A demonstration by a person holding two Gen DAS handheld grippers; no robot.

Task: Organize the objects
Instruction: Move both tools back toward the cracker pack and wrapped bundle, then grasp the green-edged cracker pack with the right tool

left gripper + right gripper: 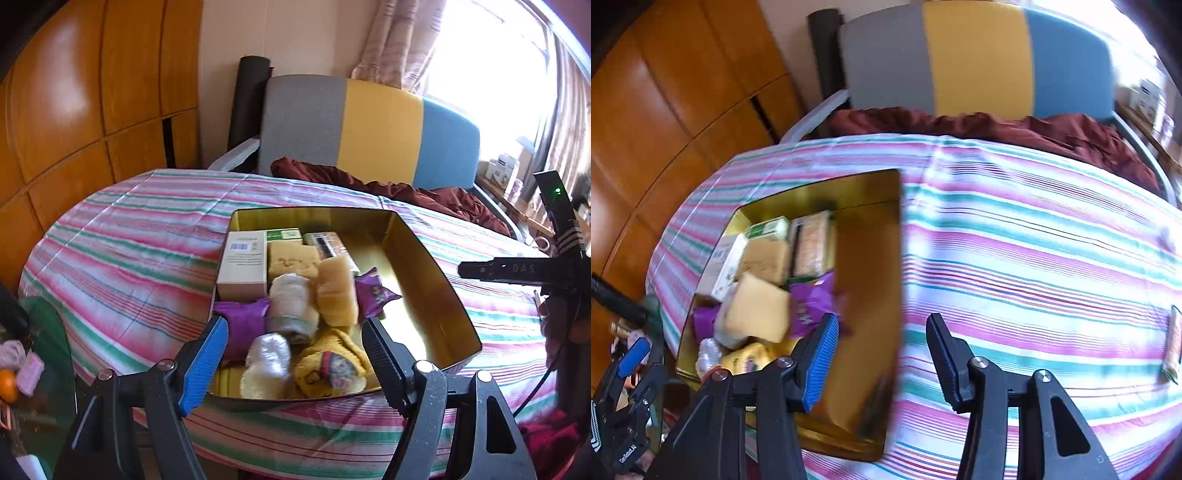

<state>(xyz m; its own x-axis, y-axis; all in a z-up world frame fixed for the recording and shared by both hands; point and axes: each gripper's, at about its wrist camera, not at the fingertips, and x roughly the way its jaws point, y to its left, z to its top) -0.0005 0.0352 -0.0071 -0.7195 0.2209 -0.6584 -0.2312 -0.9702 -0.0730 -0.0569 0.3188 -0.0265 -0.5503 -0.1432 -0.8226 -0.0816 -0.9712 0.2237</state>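
A gold tin box (436,295) sits on the striped table. It holds several items: a white carton (243,264), yellow sponges (336,291), purple packets (375,291), a rolled grey cloth (291,304), a yellow sock (332,363). My left gripper (295,360) is open and empty over the box's near edge. My right gripper (884,356) is open and empty above the box's right wall (868,314). A snack bar (1172,339) lies on the cloth at the far right.
The striped tablecloth (1034,258) covers the table. A grey, yellow and blue chair (369,129) with a maroon cloth (406,188) stands behind. Wooden cabinets (74,110) are on the left. A glass side table (33,369) with clutter stands at the lower left.
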